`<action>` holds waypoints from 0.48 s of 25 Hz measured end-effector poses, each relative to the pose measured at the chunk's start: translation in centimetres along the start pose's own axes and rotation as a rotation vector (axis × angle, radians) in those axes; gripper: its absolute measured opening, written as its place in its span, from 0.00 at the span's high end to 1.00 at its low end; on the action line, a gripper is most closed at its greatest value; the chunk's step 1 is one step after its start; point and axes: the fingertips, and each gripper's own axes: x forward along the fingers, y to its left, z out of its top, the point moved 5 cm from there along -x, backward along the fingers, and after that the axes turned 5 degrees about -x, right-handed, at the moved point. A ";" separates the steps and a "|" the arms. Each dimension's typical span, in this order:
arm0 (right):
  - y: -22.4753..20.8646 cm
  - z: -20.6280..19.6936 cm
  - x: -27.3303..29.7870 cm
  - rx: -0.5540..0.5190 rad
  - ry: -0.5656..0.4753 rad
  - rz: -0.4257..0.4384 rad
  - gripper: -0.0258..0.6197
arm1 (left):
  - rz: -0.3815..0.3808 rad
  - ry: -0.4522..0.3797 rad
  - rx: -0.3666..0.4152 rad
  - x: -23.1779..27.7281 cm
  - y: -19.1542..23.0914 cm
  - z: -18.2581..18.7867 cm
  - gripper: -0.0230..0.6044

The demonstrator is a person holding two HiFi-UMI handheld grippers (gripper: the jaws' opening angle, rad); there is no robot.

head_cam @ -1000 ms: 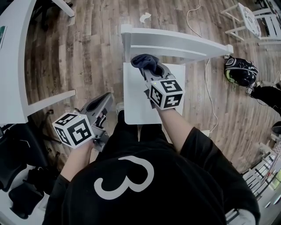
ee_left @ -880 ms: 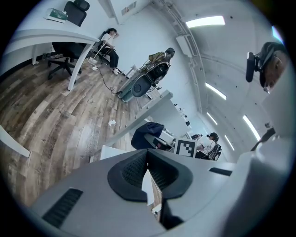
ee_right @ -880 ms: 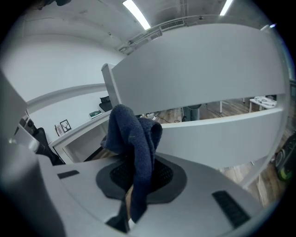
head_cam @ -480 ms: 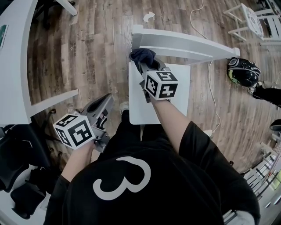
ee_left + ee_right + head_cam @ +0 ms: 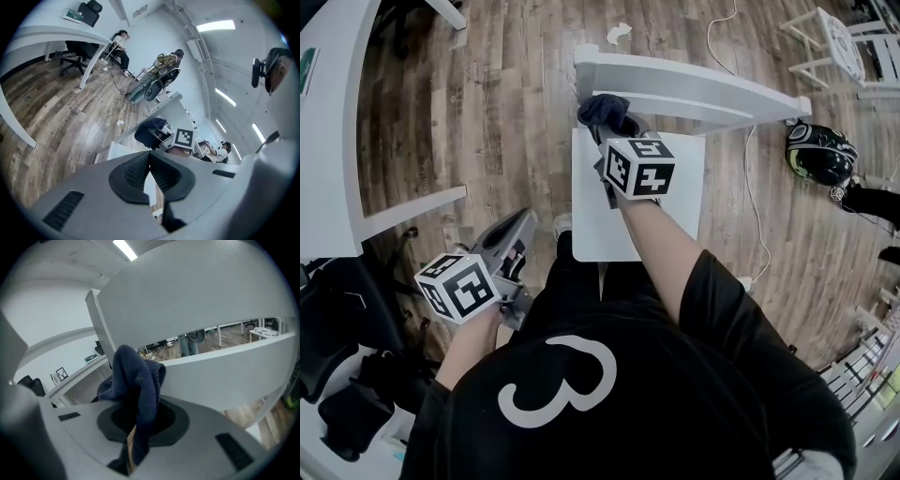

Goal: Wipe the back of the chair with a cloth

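Two hand-held grippers are in view, but only one is working. The right hand-held gripper [image 5: 615,129] is clamped on a dark blue cloth [image 5: 602,109]. The right gripper view shows a fold of it pinched between the jaws, bunched above them and trailing below.

Over the last second the cloth has moved off the seat [image 5: 675,187] of the white chair and up to the chair back [image 5: 712,92]. It now sits against the near face of the chair back, close to the end on the person's left, and appears to be touching the lower rail. The upper panel of the chair back rises just beyond the cloth.

The left hand-held gripper [image 5: 517,230] hangs well away from the chair back, beside the person's left hip. Its jaws are together with nothing between them, and it has hardly shifted.

My reading is that the approach is over and wiping is just beginning. The cloth is at one end, so nearly the whole chair back stretches away to the right, unwiped. A sweep along it while keeping pressure would be the natural next stroke.
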 end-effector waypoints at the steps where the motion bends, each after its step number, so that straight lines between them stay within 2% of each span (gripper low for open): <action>1: -0.2 0.0 -0.1 -0.004 0.002 0.000 0.88 | -0.001 -0.003 -0.001 0.1 -0.2 -0.1 0.94; 7: -2.7 -0.4 -1.4 -0.017 0.018 -0.028 0.88 | -0.011 -0.024 -0.006 0.9 -1.2 -0.8 0.94; 12: -7.0 -0.6 -3.7 -0.004 0.012 -0.085 0.88 | -0.008 -0.017 -0.022 2.2 -1.8 -2.2 0.94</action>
